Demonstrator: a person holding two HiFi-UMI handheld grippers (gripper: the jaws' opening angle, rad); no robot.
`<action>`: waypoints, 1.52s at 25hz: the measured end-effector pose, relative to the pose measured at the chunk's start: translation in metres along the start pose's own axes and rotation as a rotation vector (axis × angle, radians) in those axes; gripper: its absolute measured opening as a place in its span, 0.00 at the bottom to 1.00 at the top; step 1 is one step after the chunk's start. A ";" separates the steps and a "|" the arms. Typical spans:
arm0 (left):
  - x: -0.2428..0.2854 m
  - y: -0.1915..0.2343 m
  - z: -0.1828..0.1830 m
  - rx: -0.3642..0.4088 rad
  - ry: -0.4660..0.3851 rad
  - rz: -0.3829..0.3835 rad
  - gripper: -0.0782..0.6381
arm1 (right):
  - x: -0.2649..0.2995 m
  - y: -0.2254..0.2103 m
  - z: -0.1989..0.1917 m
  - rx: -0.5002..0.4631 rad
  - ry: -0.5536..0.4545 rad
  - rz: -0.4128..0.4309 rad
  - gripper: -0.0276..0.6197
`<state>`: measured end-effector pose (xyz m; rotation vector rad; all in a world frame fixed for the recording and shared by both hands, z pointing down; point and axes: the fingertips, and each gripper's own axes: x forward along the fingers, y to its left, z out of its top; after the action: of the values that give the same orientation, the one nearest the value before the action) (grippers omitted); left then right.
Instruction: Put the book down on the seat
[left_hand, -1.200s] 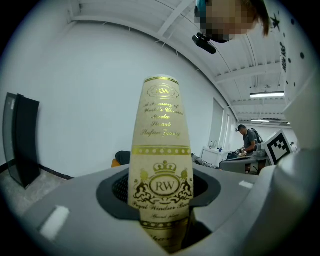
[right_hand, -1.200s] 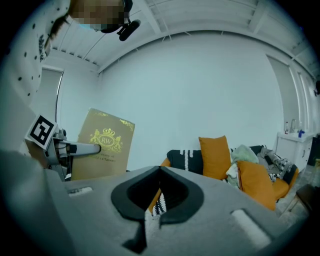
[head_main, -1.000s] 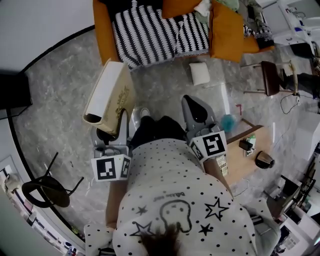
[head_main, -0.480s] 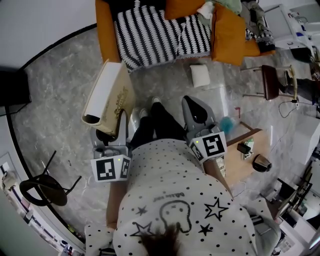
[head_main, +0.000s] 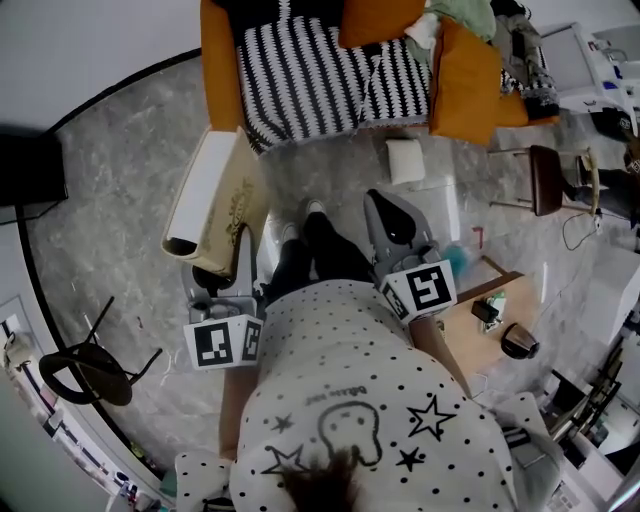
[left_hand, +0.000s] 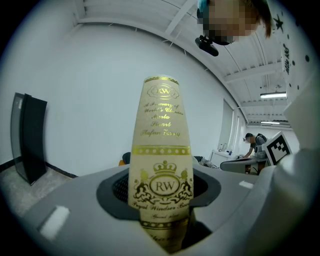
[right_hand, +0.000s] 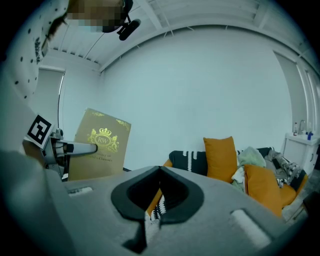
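The room had a grey marbled floor (head_main: 120, 190) and a plain white wall (right_hand: 200, 85). An orange sofa (head_main: 220, 70) stood against the wall, with a black-and-white striped cover (head_main: 300, 70) on its seat and orange cushions (right_hand: 220, 159) at one end.

The left tool (head_main: 236, 258) was clamped on the book (head_main: 213, 205). In the left gripper view, its jaws pressed on both faces of the lower edge, and the cream cover with gold lettering rose upright between them. The book was held in the air above the floor, near the front left corner of the sofa in the head view, and was not on the seat.

The right tool (head_main: 392, 214) was level beside it. Its jaws were together, with only a thin slit between them, and held nothing. It pointed toward the sofa.
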<state>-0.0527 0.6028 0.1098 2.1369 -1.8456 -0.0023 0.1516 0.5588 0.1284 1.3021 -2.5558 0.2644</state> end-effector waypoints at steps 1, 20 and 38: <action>0.001 -0.001 0.001 0.002 -0.003 0.005 0.43 | 0.001 -0.001 0.000 0.001 -0.002 0.005 0.05; 0.039 -0.040 0.015 0.009 -0.051 0.062 0.43 | 0.013 -0.062 0.013 -0.009 -0.052 0.063 0.05; 0.064 -0.046 0.021 0.005 -0.090 0.085 0.43 | 0.025 -0.089 0.003 -0.018 -0.044 0.074 0.05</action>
<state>-0.0020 0.5415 0.0919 2.0912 -1.9879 -0.0759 0.2097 0.4872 0.1368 1.2212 -2.6404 0.2288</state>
